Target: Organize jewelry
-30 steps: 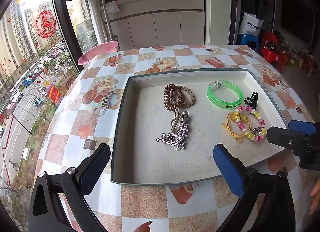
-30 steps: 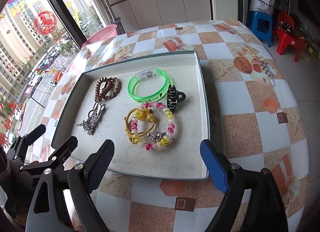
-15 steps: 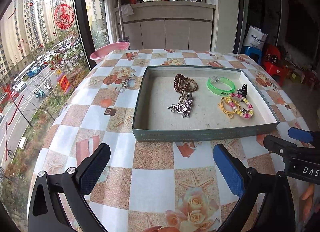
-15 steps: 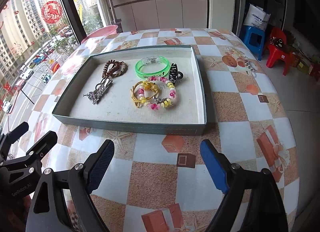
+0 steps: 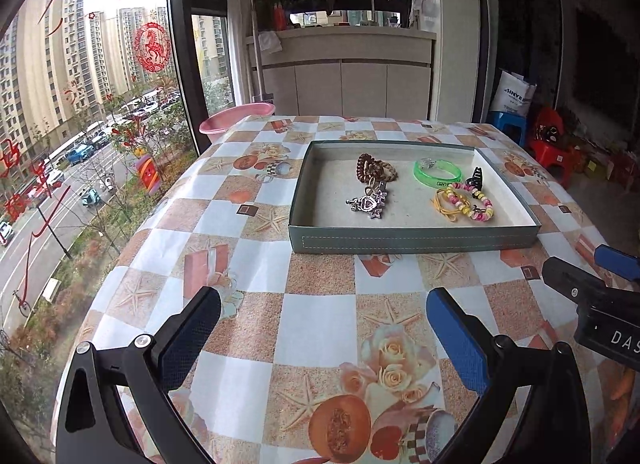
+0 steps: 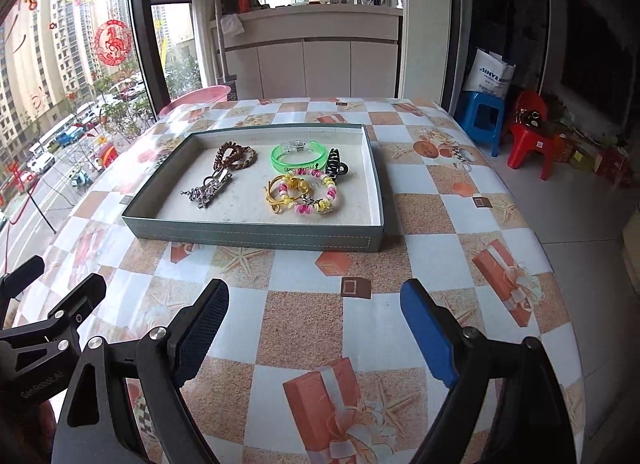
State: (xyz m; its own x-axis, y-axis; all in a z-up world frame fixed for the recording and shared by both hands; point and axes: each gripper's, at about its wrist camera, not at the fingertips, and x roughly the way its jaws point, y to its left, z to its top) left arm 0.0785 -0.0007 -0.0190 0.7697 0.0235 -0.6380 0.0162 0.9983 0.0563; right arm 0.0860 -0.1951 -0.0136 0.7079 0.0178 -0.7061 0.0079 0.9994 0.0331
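White "DAS" lettering on right tool, "GenRobot.AI" on left tool.

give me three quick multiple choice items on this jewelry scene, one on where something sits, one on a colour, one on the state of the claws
1. Where does the black hair clip lie?
A. in the tray, by its right wall
B. on the tablecloth in front of the tray
C. in the pink basin

2. What colour is the translucent bangle?
A. blue
B. green
C. red

3. How do the left claw and right claw stand?
A. both open, holding nothing
B. both shut on a bracelet
C. left open, right shut on the clip

Answers:
1. A, the clip rests inside the tray beside the bangle and the beaded bracelet.
2. B, it shows bright green in both views.
3. A, only tablecloth shows between each pair of pads.
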